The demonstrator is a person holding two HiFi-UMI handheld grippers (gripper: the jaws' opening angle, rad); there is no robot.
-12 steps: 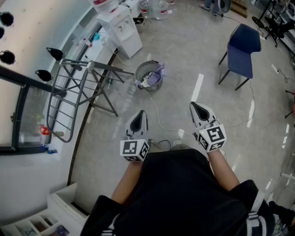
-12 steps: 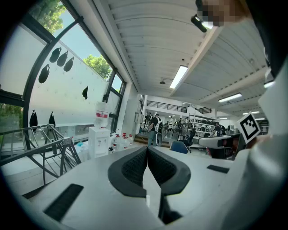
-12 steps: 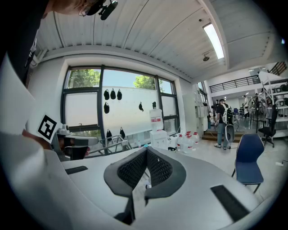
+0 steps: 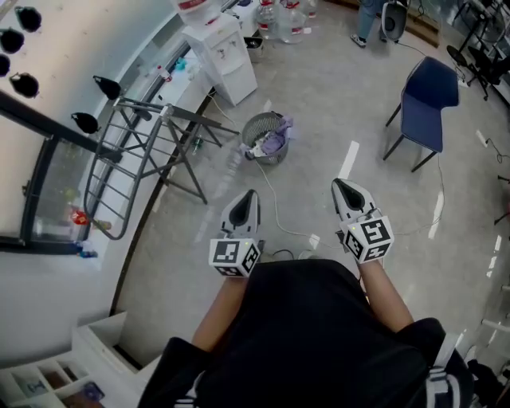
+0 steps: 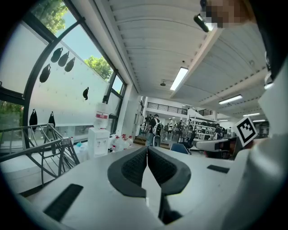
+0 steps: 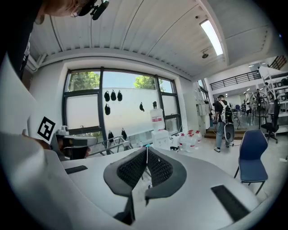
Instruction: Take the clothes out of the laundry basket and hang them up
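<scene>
A round mesh laundry basket with purple and white clothes in it stands on the floor ahead of me. Left of it is a folding metal drying rack, bare, also in the left gripper view as the drying rack. My left gripper and right gripper are held side by side in front of my body, well short of the basket. Both are shut with nothing between the pads, as the left gripper and right gripper show in their own views.
A blue chair stands at the right. A white water dispenser with several water bottles is beyond the basket. A white cable runs across the floor. A low white shelf is at the bottom left. A person stands far off.
The whole scene has slid slightly down and right in the head view, so the view has shifted. Both grippers stay shut and in the same pose before me.
</scene>
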